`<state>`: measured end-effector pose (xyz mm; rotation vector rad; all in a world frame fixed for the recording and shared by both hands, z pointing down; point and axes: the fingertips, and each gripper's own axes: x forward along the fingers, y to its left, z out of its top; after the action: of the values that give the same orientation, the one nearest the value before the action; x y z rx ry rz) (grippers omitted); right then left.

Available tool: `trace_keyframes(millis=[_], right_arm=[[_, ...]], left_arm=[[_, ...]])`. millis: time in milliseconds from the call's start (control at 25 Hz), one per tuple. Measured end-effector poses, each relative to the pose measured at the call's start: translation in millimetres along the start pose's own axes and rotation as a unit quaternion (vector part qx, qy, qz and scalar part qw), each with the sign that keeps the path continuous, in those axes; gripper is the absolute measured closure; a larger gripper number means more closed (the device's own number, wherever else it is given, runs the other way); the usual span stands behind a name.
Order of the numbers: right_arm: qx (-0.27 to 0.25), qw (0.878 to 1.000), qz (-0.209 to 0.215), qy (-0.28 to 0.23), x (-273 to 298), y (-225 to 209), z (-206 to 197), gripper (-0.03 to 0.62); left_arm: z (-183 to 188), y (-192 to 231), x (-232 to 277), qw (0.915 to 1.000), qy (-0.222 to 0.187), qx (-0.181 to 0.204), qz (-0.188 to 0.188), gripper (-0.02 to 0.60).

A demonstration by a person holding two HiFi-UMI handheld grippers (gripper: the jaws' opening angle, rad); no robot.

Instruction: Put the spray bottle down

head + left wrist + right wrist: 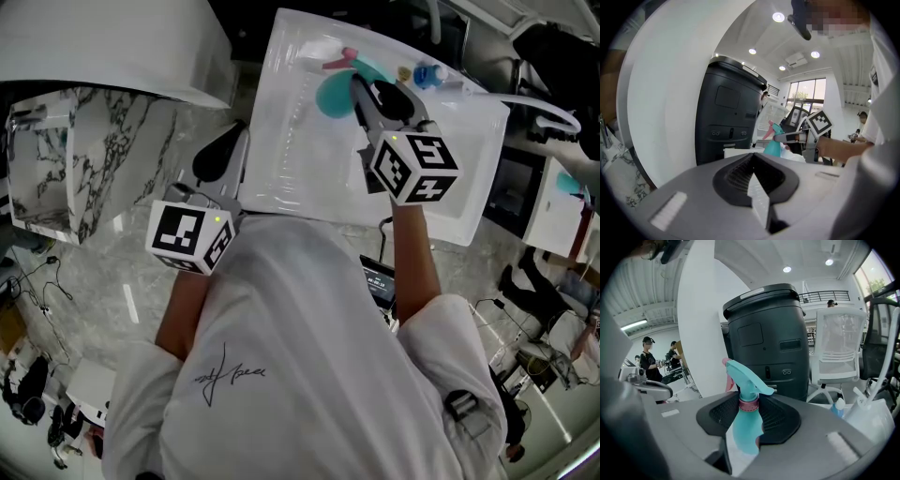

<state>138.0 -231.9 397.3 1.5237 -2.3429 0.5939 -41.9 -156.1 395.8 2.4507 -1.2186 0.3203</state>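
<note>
So the right hand-held gripper [747, 420] is clamping the teal spray bottle [745, 427] between its two pads. The jaws are sitting a fair way apart because the bottle's body is filling the gap, and they're gripping just under the pink collar. The spray head is sticking up above the jaws, so the bottle is riding roughly upright.

From the head view, the bottle is hanging out over the far part of the white bench [281, 169], near a little blue-capped bottle [427, 75]. I honestly can't tell whether its base is touching the bench top or floating just above it, since the gripper is blocking that bit.

The left hand-held gripper [757, 180] is doing nothing much. Its jaws are sitting together with nothing between them, and it's hovering at the near left edge of the bench, well apart from the bottle.

A big black bin [768, 333] is looming beyond the bench in both gripper views, with a white chair [839, 343] standing beside it.
</note>
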Motion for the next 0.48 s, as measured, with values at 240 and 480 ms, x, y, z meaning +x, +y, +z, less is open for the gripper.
trace_keyframes(millis=[240,480], right_arm=[[-0.001,1.000,-0.006,0.002,9.3,-1.9,-1.2,0.468],[0.000,1.000,-0.011,0.000,19.4,-4.5,-0.8,0.468]], left_arm=[[0.1,6.5,-1.5,1.0000,0.000,-0.002,0.003,0.534],[-1.7,10.6,-1.9,1.0000,0.003,-0.002,0.002,0.534]])
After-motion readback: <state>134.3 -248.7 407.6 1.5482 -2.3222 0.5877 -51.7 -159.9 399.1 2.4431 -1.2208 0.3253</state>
